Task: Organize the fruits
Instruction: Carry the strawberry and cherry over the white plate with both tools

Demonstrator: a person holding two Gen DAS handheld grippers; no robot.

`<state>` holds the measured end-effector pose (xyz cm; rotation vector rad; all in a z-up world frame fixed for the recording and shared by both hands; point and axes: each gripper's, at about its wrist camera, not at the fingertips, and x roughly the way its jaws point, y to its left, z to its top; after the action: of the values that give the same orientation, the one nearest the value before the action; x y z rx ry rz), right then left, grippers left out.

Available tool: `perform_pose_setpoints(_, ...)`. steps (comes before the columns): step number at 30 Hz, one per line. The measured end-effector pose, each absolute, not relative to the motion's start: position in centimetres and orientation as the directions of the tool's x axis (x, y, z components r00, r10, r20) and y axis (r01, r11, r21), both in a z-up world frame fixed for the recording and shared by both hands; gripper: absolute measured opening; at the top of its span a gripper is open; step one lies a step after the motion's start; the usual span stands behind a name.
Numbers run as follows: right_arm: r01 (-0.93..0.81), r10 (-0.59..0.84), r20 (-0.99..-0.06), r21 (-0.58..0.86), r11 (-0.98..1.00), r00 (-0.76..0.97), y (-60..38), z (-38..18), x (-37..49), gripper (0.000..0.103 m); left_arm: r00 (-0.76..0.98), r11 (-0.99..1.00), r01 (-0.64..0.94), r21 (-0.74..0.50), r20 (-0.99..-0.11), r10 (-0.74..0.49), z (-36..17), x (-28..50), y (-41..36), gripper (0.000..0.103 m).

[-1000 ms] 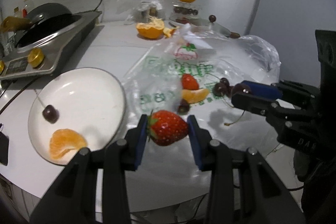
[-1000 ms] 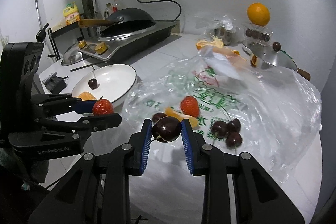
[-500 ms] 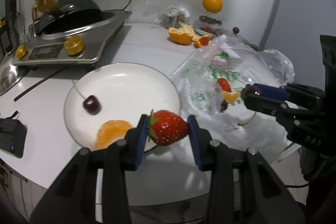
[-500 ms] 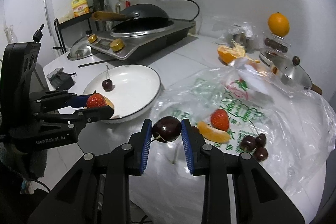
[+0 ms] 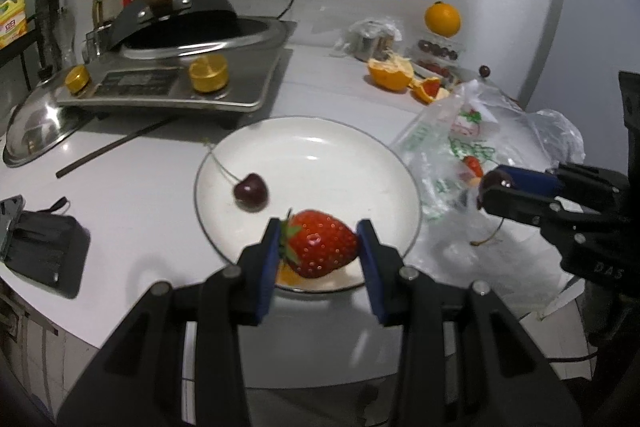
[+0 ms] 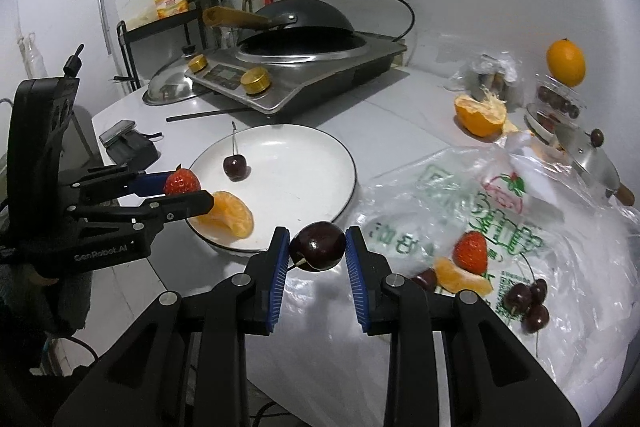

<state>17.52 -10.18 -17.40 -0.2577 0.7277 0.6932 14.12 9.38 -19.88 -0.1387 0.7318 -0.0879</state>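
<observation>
My left gripper [image 5: 320,247] is shut on a red strawberry [image 5: 322,249] and holds it over the near rim of the white plate [image 5: 340,147]. The plate holds a dark cherry [image 5: 250,191] with a stem and an orange segment [image 6: 232,213]. My right gripper [image 6: 318,247] is shut on a dark cherry [image 6: 318,246], just right of the plate [image 6: 304,163], above the table edge. On the clear plastic bag [image 6: 520,227] lie a strawberry [image 6: 472,251], an orange segment [image 6: 460,277] and several cherries [image 6: 528,303].
An induction cooker with a black wok [image 5: 180,39] stands behind the plate. A steel lid [image 5: 36,123], a chopstick [image 5: 116,147] and a black pouch [image 5: 44,251] lie at left. A peeled orange [image 5: 390,75], a whole orange [image 5: 442,19] on a cherry box and a steel pot [image 6: 588,155] stand at the back right.
Both grippers have swung left from the bag toward the plate, each still holding its fruit. The strawberry now hangs over the plate's near rim.
</observation>
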Motion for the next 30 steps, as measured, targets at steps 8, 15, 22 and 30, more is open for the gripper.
perform_pose_setpoints(8, -0.669, 0.487, -0.698, 0.016, 0.743, 0.524, -8.8, -17.9, 18.3, 0.031, 0.747, 0.989, 0.018, -0.148, -0.656, -0.111, -20.4, 15.1, 10.9, 0.039)
perform_pose_setpoints(15, -0.683, 0.493, -0.705, 0.016, 0.73, 0.51, -7.4, -18.3, 18.8, 0.031, 0.742, 0.987, -0.003, -0.159, -0.662, -0.104, -21.2, 16.3, 12.1, 0.039)
perform_pose_setpoints(22, -0.689, 0.49, -0.715, 0.017, 0.725, 0.498, -6.4, -18.8, 19.9, 0.031, 0.732, 0.986, -0.008, -0.164, -0.673, -0.106, -22.3, 17.6, 12.7, 0.039)
perform_pose_setpoints(30, -0.701, 0.497, -0.722, 0.022, 0.713, 0.482, -4.9, -19.3, 20.9, 0.03, 0.719, 0.984, -0.011, -0.176, -0.686, -0.115, -23.0, 18.6, 13.2, 0.04)
